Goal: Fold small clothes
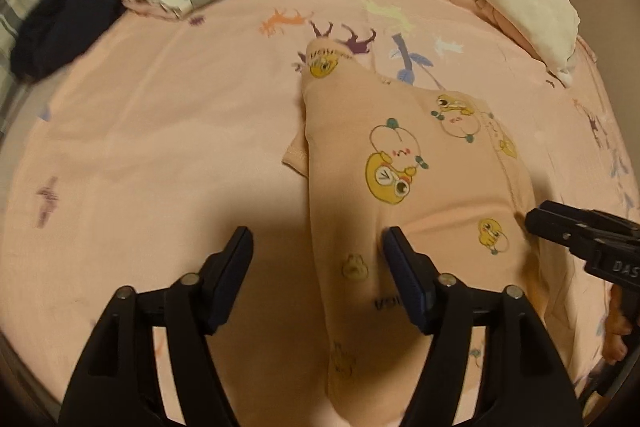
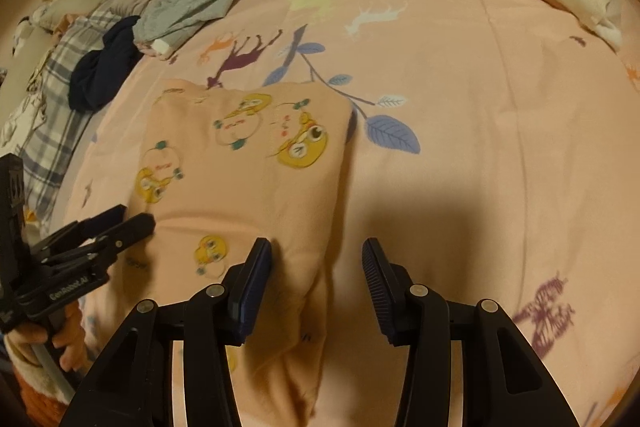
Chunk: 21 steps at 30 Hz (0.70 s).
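Small peach cotton garment with yellow duck prints (image 1: 404, 163): soft, light, limp (drapes, slides on sheet). Left gripper (image 1: 316, 247) wide, right gripper (image 2: 316, 259) wide, both empty. Pinch hem edges at 6 o'clock.

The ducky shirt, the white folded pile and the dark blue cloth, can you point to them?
ducky shirt (image 2: 240, 163), right wrist view, on its printed middle.
white folded pile (image 1: 532, 7), left wrist view, on its top layer.
dark blue cloth (image 2: 104, 75), right wrist view, on its bunched middle.
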Each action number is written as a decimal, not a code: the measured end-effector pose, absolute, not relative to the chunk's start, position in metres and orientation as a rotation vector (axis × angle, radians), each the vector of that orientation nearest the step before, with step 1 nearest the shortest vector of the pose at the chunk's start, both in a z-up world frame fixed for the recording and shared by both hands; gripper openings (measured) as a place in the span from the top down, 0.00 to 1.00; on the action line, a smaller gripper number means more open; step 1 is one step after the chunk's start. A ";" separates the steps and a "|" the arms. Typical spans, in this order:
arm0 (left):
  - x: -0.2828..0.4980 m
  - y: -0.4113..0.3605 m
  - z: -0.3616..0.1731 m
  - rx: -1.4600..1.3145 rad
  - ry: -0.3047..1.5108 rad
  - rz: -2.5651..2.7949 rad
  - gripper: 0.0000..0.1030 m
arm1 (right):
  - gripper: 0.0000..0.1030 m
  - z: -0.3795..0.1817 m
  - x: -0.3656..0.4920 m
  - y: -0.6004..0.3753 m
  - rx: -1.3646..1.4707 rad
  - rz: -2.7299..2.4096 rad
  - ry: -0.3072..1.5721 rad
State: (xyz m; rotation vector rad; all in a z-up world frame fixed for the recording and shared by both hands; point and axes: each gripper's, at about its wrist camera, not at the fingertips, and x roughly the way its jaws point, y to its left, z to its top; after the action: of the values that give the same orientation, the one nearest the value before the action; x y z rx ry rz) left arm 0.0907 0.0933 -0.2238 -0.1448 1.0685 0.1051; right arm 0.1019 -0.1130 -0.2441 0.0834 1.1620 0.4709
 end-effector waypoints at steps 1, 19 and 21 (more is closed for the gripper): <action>0.086 0.091 -0.216 -0.142 1.051 0.109 0.27 | 0.50 -0.240 0.099 -0.114 0.086 0.471 1.162; 0.010 0.042 -0.138 -0.122 0.907 0.062 0.00 | 0.04 -0.166 0.033 -0.141 0.051 0.408 1.051; 0.007 0.041 -0.136 -0.105 0.906 0.074 0.00 | 0.04 -0.166 0.029 -0.142 0.047 0.399 1.060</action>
State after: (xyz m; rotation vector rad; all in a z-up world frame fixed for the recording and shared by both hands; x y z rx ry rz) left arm 0.0074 0.0409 -0.1358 -0.1048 0.9058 0.0742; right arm 0.0288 -0.1424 -0.1664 0.0468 1.0603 0.3985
